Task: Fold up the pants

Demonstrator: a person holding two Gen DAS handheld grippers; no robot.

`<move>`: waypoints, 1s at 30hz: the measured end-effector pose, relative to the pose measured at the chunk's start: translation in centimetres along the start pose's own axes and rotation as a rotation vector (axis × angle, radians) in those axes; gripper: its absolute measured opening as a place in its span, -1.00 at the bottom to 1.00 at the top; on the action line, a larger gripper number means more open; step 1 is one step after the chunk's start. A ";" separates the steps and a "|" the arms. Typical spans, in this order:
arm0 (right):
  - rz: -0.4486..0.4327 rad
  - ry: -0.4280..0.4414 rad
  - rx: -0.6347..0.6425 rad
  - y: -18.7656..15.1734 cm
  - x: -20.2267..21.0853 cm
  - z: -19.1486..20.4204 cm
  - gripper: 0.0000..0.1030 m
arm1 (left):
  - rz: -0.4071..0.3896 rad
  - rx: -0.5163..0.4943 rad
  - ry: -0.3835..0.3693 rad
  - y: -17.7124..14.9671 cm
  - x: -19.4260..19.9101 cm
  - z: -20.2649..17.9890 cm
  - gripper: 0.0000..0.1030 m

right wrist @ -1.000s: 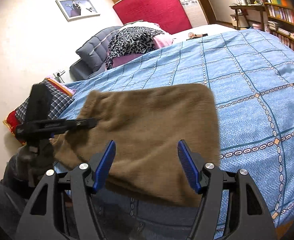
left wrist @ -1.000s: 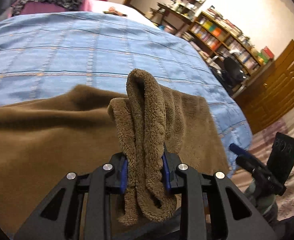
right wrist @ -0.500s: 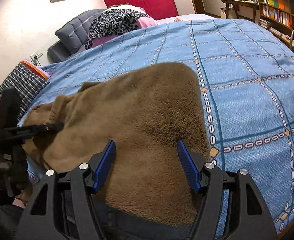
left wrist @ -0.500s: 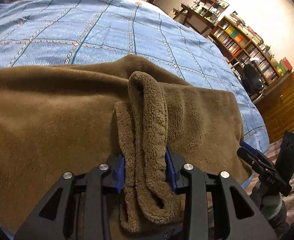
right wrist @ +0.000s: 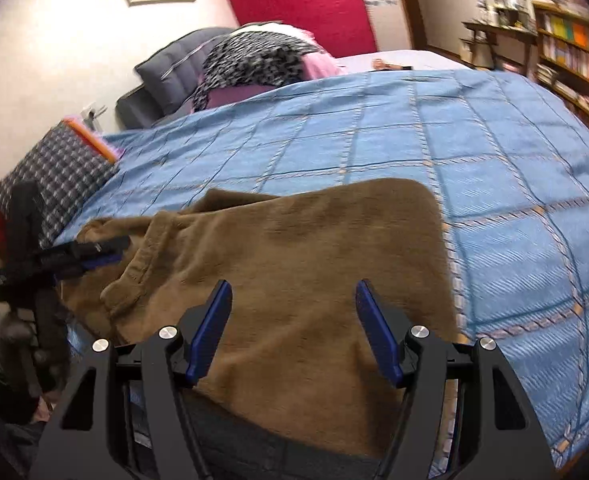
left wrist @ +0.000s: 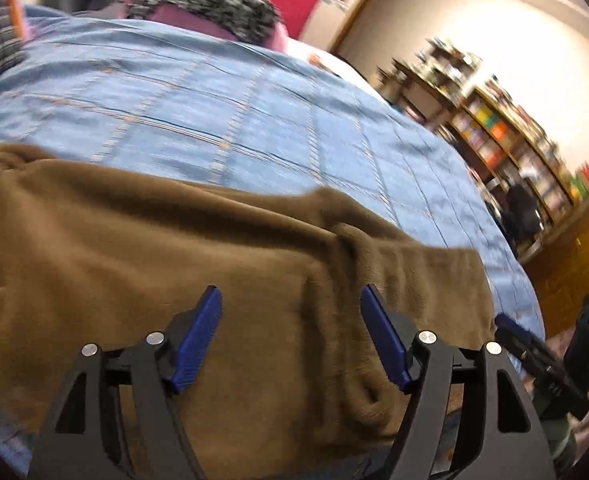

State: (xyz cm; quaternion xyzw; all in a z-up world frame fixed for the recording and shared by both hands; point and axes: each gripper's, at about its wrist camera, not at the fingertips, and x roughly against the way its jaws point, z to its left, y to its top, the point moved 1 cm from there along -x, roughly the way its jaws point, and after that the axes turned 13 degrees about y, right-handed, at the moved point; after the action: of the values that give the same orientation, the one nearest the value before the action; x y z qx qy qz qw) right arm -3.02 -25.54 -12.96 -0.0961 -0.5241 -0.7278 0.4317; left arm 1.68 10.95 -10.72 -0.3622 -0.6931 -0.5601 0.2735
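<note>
The brown fleece pants (left wrist: pixel 142 264) lie folded on the blue checked bedspread (left wrist: pixel 254 120) near the bed's front edge. They also show in the right wrist view (right wrist: pixel 294 248), with a bunched edge at the left. My left gripper (left wrist: pixel 290 300) is open and empty just above the pants. It shows in the right wrist view (right wrist: pixel 78 254) at the pants' left end. My right gripper (right wrist: pixel 292 296) is open and empty above the pants' near edge. It shows in the left wrist view (left wrist: pixel 534 352) at the far right.
A leopard-print blanket on pink bedding (right wrist: pixel 254 56) and a grey pillow (right wrist: pixel 166 72) lie at the head of the bed. A plaid cushion (right wrist: pixel 50 176) lies at the left. Bookshelves (left wrist: pixel 514 140) stand along the right wall.
My left gripper has opened and let go of the bunched pants fabric, which now lies flat on the folded pants. Both grippers have drawn back a little.
</note>
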 end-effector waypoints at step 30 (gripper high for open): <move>0.200 0.095 0.209 0.2 -12.7 8.8 0.30 | 0.038 0.418 0.155 -5.8 4.7 17.6 0.43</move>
State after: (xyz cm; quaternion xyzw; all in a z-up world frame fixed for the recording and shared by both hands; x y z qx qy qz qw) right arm 2.09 -11.38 -16.52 -0.0680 -0.5638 -0.6263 0.5341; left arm -5.34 28.37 -14.32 -0.2666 -0.7641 -0.4252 0.4053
